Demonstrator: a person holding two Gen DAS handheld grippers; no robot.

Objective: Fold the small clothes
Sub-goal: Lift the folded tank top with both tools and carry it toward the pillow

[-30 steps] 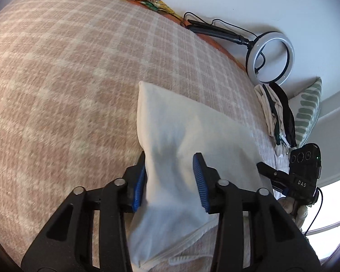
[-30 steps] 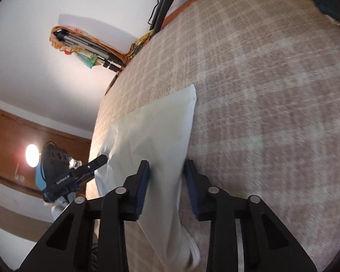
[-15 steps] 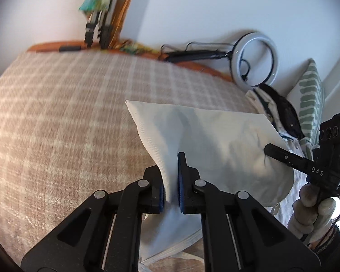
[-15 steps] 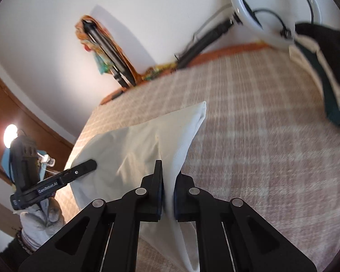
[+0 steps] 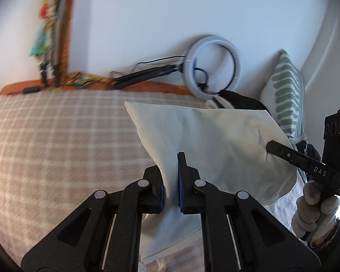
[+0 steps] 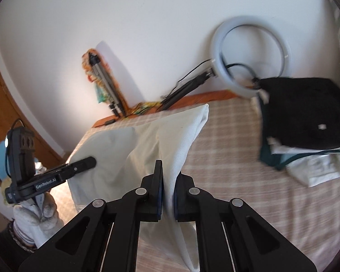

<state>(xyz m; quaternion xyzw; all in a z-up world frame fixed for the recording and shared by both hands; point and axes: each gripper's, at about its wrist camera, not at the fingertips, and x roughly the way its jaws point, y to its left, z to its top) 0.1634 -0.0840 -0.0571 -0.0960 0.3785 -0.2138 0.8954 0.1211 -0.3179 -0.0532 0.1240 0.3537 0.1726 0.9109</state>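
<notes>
A cream-white garment [image 5: 215, 140] is held up off the plaid bed cover [image 5: 56, 136], stretched between both grippers. My left gripper [image 5: 171, 181] is shut on its left side. My right gripper [image 6: 167, 181] is shut on its right side; the cloth [image 6: 129, 149] hangs below both. In the left wrist view the right gripper [image 5: 306, 161] shows at the far right. In the right wrist view the left gripper [image 6: 56, 174] shows at the left.
A pile of dark and white clothes [image 6: 306, 122] lies at the bed's right. A ring light [image 5: 213, 65] on a black arm leans on the wall behind. A green striped pillow [image 5: 287, 90] stands at the right. A folded tripod [image 6: 106, 88] leans on the wall.
Both grippers closed on the garment's near edge as it lay flat on the bed, then lifted it. It now hangs higher between them, and both views tilt up toward the wall.
</notes>
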